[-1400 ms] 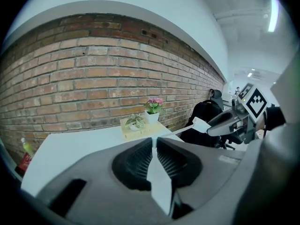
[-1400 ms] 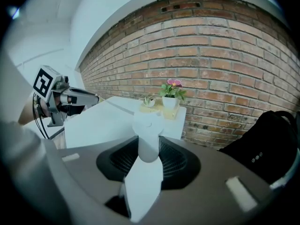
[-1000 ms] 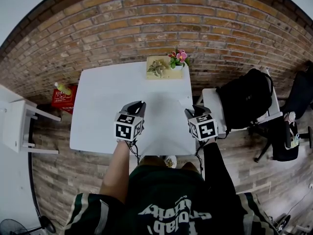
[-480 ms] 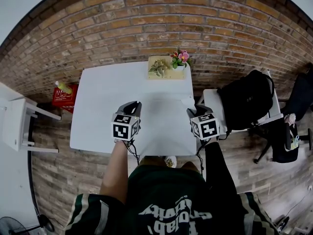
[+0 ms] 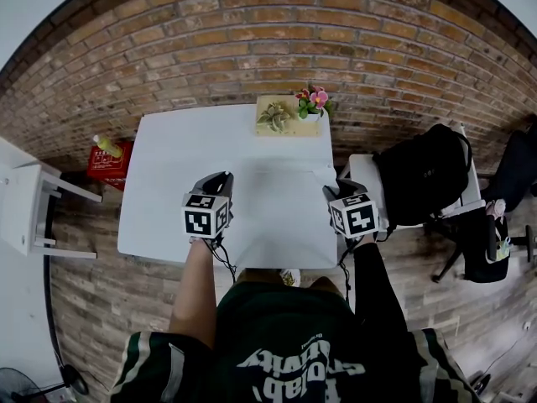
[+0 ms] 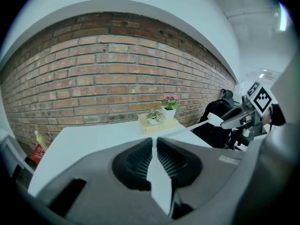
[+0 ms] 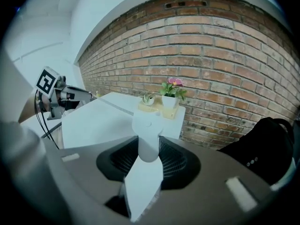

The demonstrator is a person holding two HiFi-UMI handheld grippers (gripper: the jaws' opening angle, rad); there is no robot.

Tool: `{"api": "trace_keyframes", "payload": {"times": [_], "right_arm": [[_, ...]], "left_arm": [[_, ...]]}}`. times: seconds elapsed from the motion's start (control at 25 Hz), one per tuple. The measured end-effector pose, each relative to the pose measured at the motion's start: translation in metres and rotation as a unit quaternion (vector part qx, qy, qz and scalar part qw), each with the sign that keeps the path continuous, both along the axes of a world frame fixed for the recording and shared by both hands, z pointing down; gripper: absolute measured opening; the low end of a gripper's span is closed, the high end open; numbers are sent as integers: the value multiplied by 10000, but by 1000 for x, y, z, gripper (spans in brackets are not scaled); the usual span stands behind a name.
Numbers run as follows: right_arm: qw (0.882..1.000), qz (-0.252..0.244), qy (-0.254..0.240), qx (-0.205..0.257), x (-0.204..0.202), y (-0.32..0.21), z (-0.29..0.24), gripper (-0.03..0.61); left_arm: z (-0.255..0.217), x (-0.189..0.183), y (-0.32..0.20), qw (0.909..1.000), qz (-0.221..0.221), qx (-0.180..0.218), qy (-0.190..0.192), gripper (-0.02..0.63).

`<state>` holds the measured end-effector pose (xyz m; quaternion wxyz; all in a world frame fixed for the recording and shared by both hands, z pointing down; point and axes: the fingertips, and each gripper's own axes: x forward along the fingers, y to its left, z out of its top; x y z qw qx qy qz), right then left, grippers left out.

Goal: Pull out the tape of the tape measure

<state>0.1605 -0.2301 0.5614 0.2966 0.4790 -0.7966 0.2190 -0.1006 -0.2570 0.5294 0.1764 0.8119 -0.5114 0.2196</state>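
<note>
My right gripper (image 7: 148,142) is shut on the white round case of the tape measure (image 7: 147,131), which sticks out between its fingers. A thin white tape (image 6: 197,124) runs from that case across the air above the white table (image 5: 176,217) to my left gripper (image 6: 153,143), which is shut on the tape's end. In the head view the left gripper (image 5: 221,180) is over the table's near left part and the right gripper (image 5: 335,194) is at the table's near right edge. Against the white tabletop the tape hardly shows there.
A wooden block (image 5: 281,124) with a small succulent and a pot of pink flowers (image 5: 314,101) stands at the table's far edge by the brick wall. A black backpack (image 5: 419,170) sits on a chair to the right. Left on the floor is a red crate (image 5: 109,162).
My left gripper has moved left across the table, away from the right gripper, so the gap between the two has widened. The right gripper has stayed where it was.
</note>
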Motion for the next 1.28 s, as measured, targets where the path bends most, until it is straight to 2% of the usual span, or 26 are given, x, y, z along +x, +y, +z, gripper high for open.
{"api": "trace_keyframes", "payload": {"times": [0.16,0.36,0.48,0.8,1.08,1.28], "right_arm": [[9992,-16,-326,-244,-5,-4,-13,150],[9879,132,-1086,-1104,-13,-3,-19,150],[9831,118,-1231,-1352,-16,1,-9,150],[9798,114,-1297,-1516,-23,4,1,150],[9813,190,-1167,-1517,-20,3,5,150],[9803,190,-1238,-1527,-24,3,6,150]], "left_arm": [[-9,-6,-6,9999,-38,67,81,38],[-20,-11,-11,9999,-58,91,98,38],[-16,-12,-10,9999,-45,-16,94,38],[-7,-23,-7,9998,-66,-171,52,38],[-7,-46,-11,9991,-384,-202,1,38],[-6,-54,-10,9988,-429,-245,20,38]]}}
